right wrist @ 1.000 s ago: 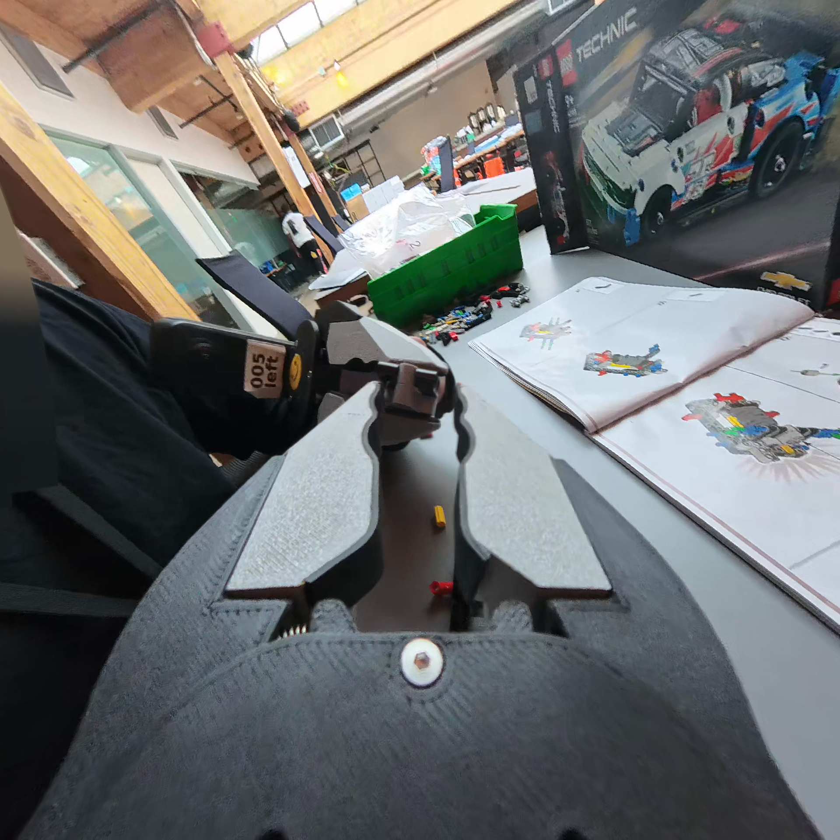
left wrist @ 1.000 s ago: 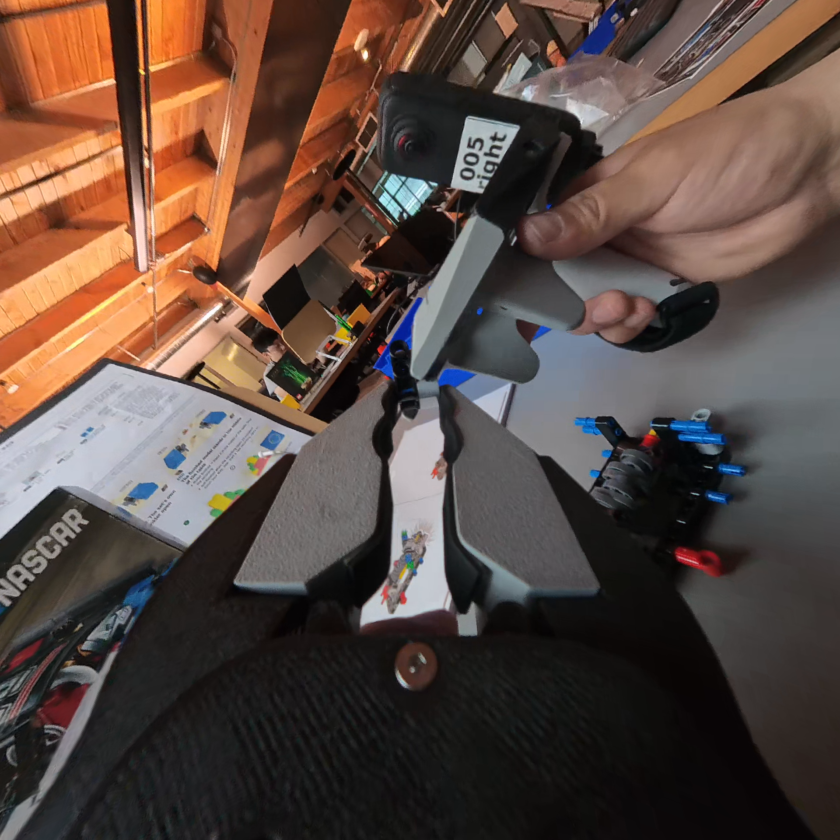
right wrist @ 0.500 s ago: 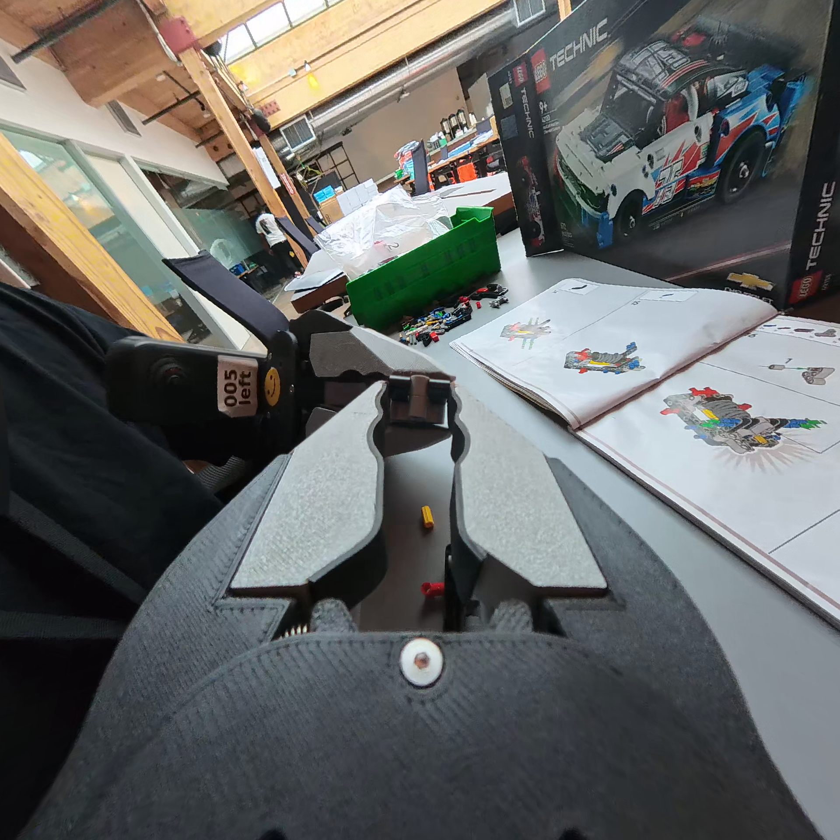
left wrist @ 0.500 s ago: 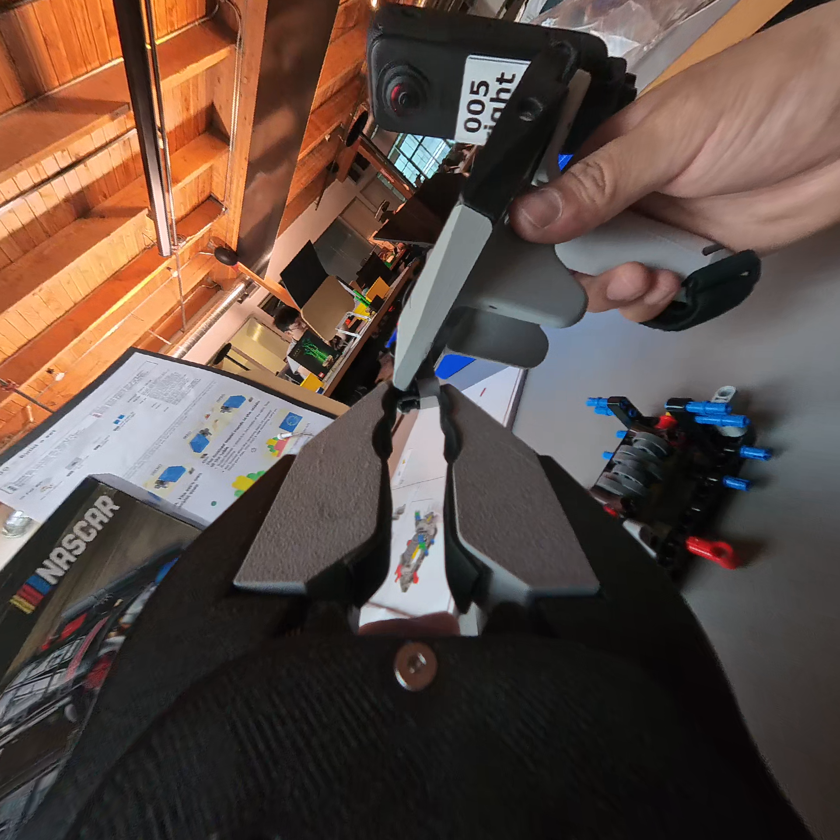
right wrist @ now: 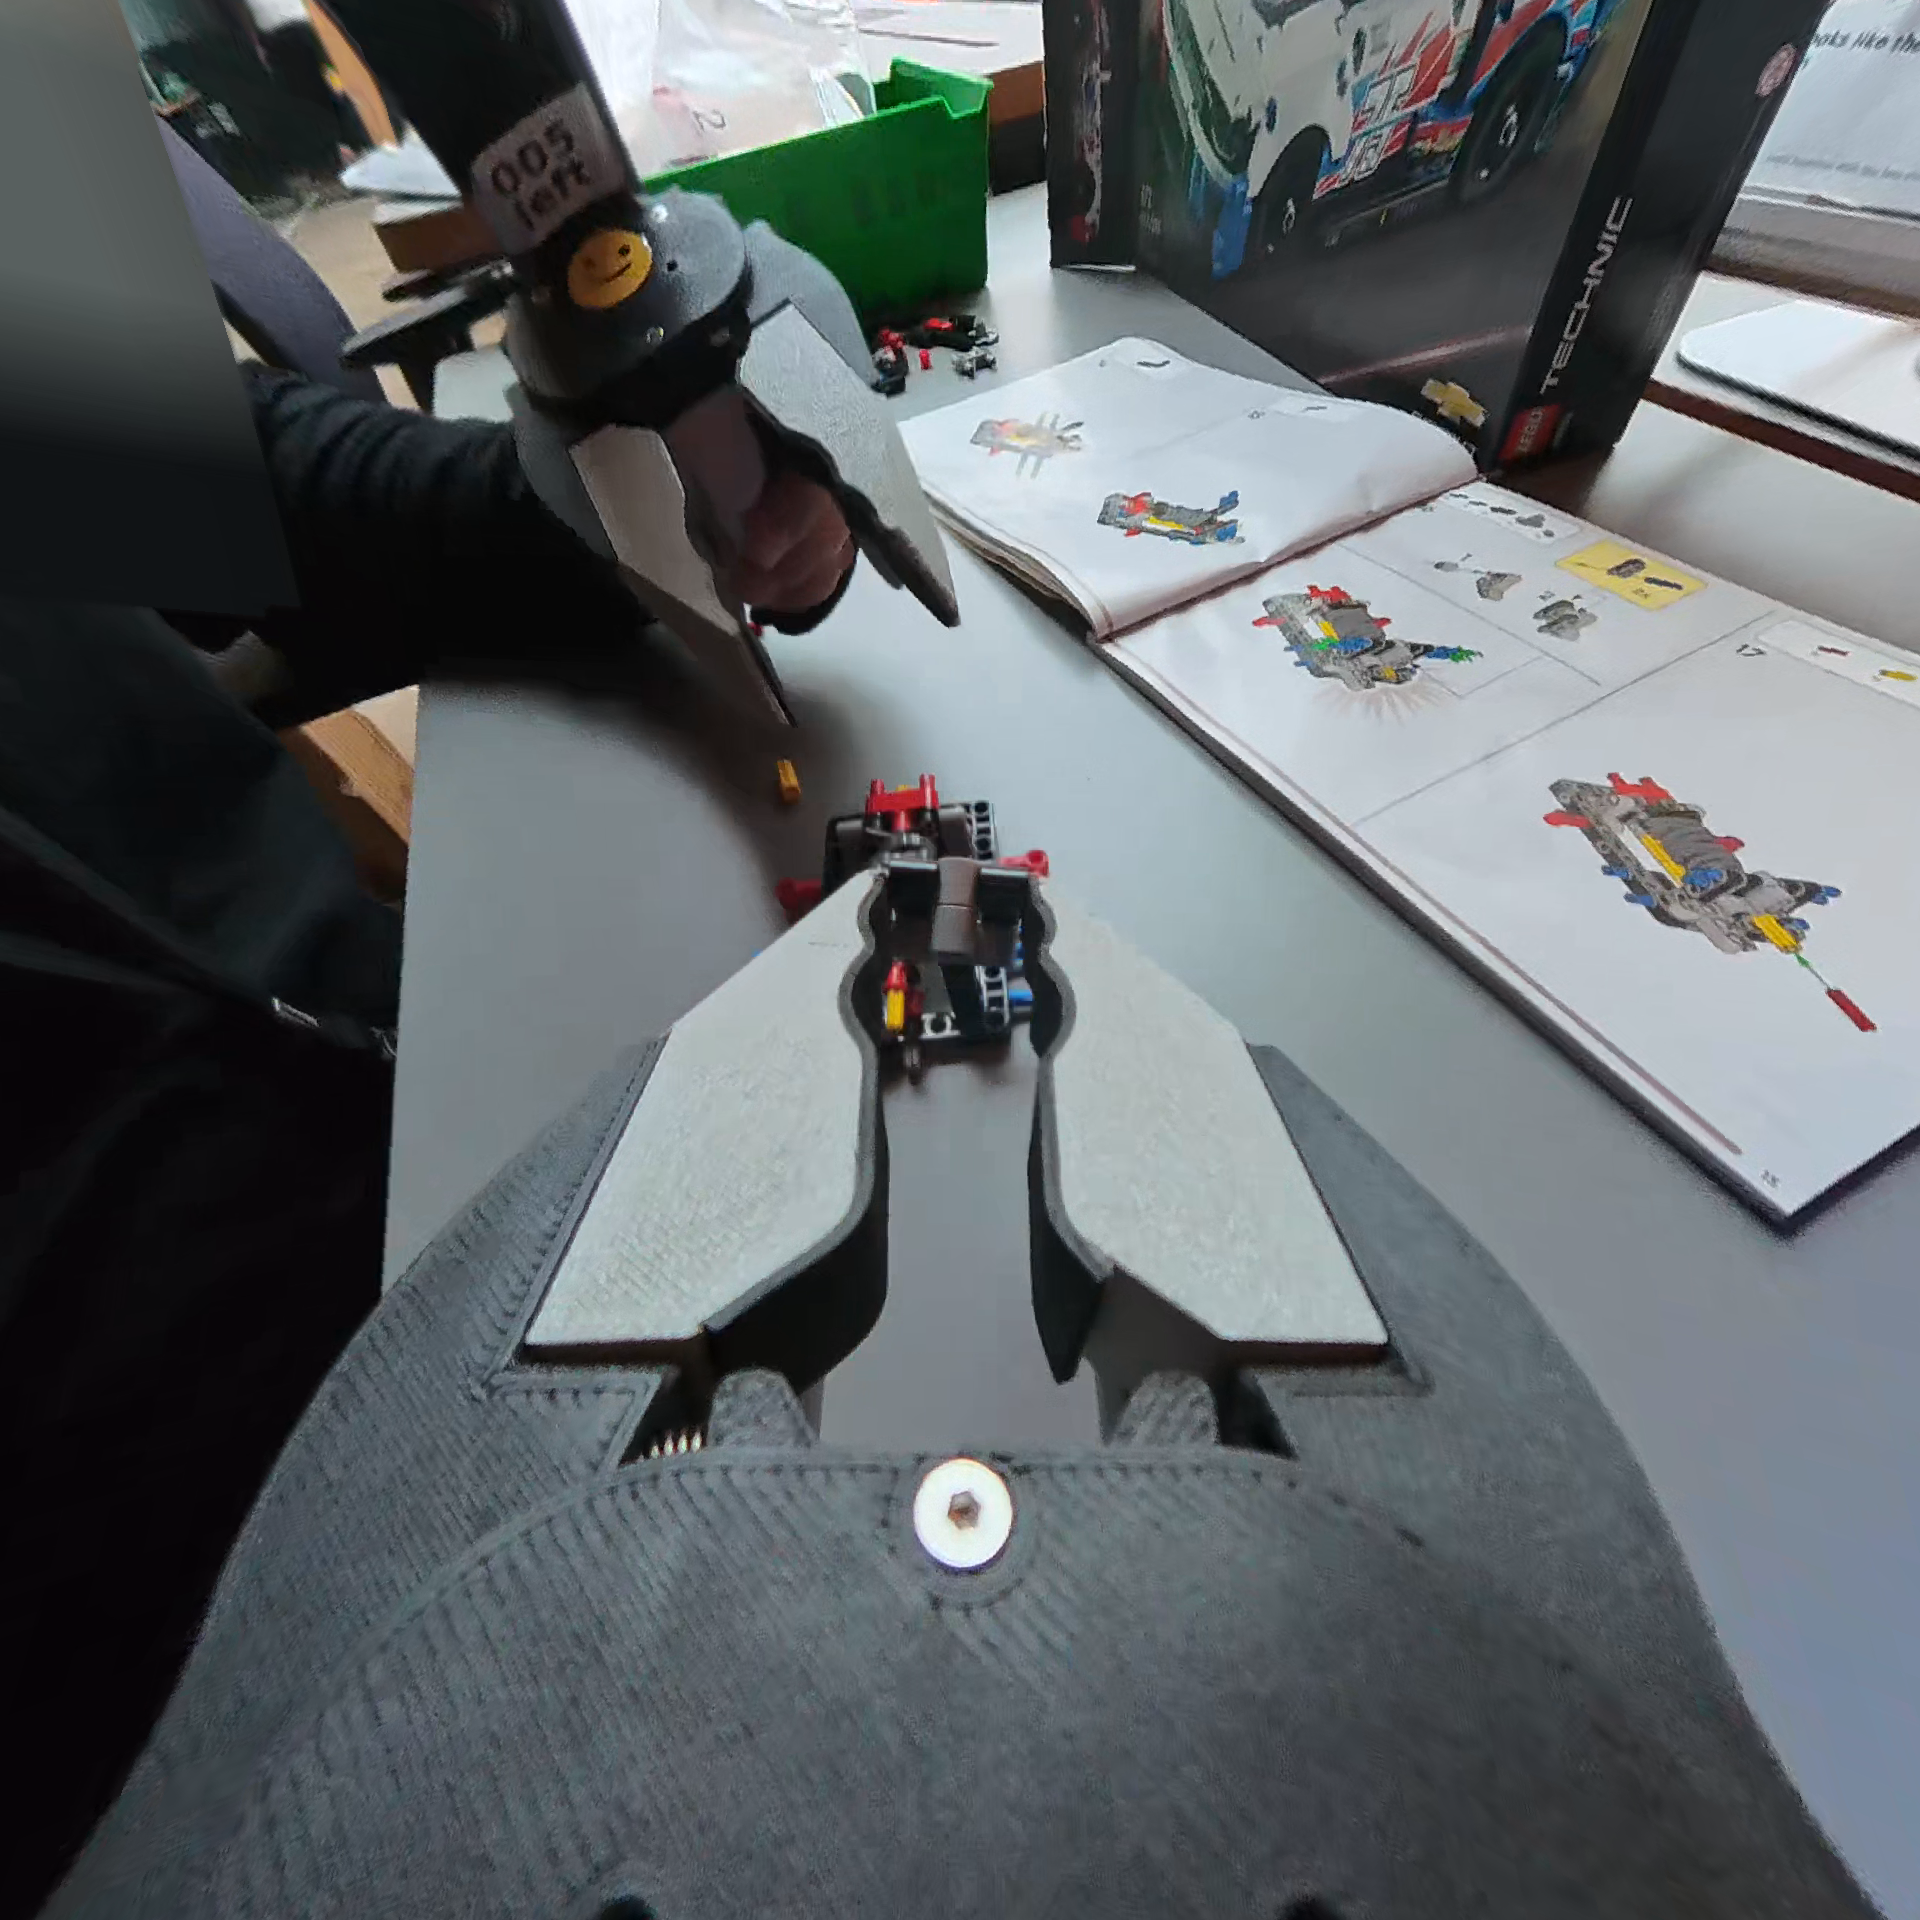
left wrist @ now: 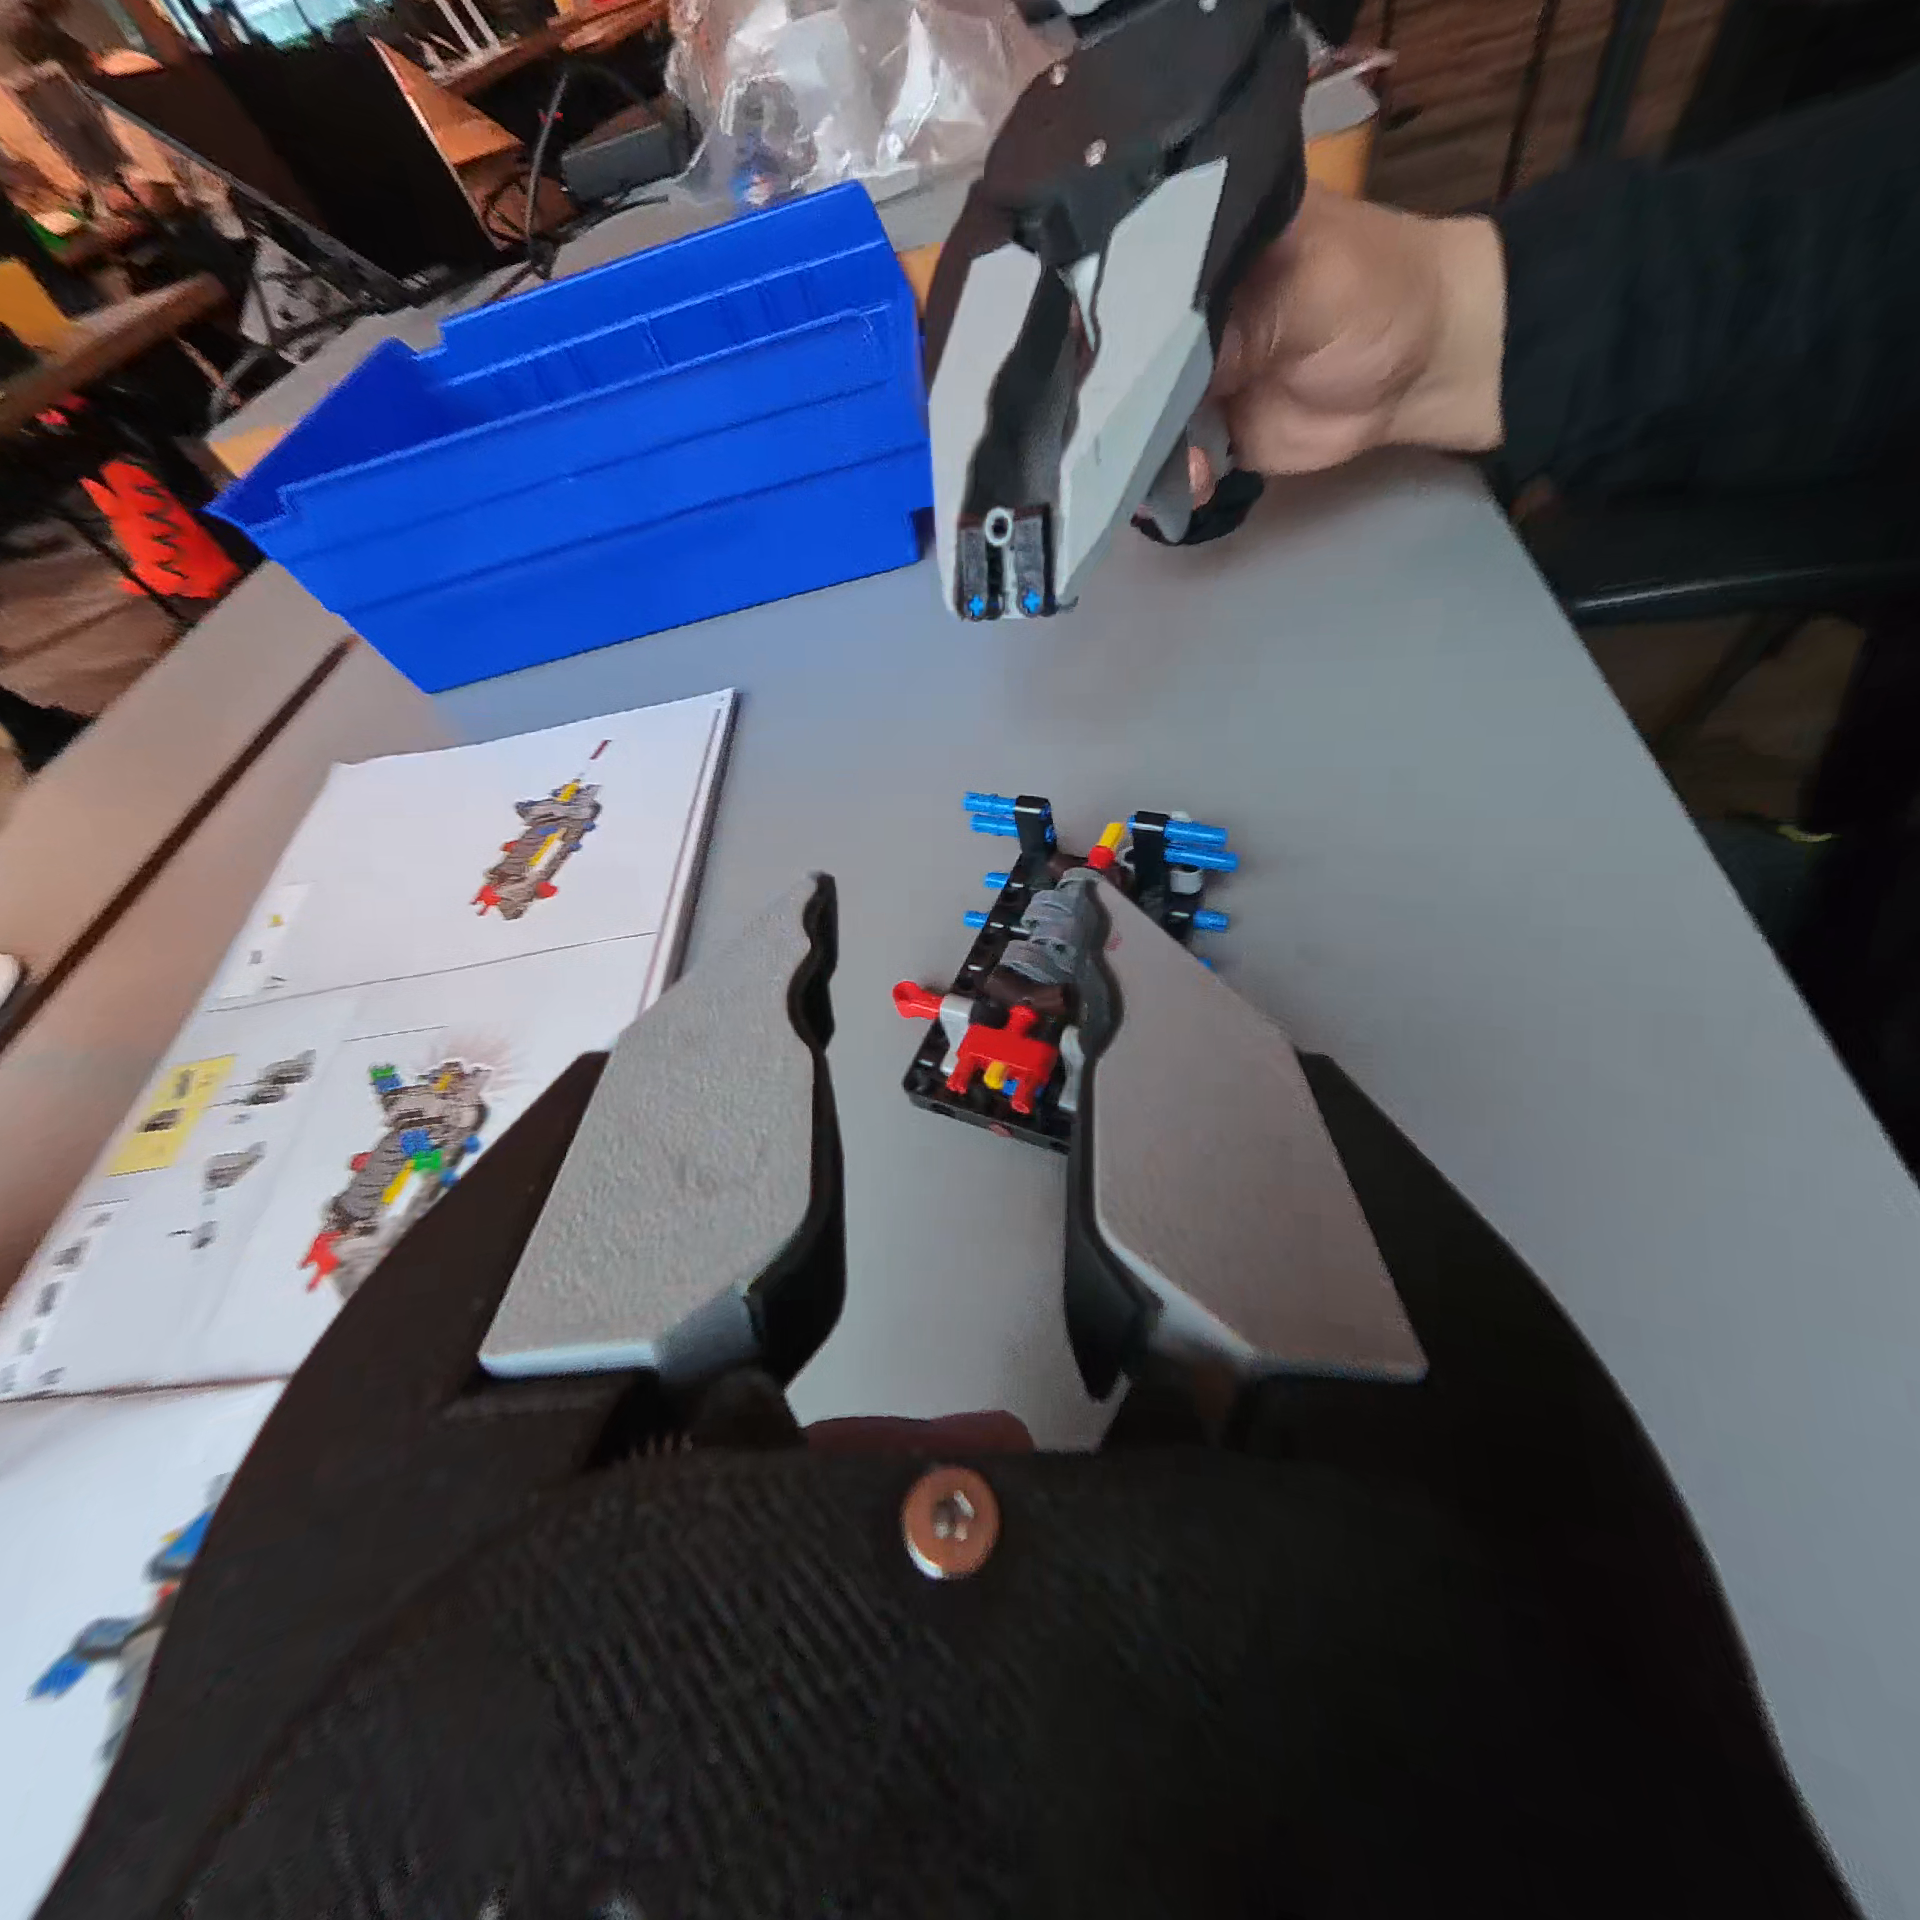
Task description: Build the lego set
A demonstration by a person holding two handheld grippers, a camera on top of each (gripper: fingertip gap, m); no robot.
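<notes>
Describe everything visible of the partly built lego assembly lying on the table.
The lego assembly is a small black plastic beam frame lying flat on the grey table. A grey ribbed cylinder runs along its middle, with a red piece and yellow pin at one end and blue pins sticking out of both long sides. It sits beside the open instruction booklet. The open left gripper partly hides it, but contact cannot be told; the right gripper holds a separate dark piece above it.
</notes>
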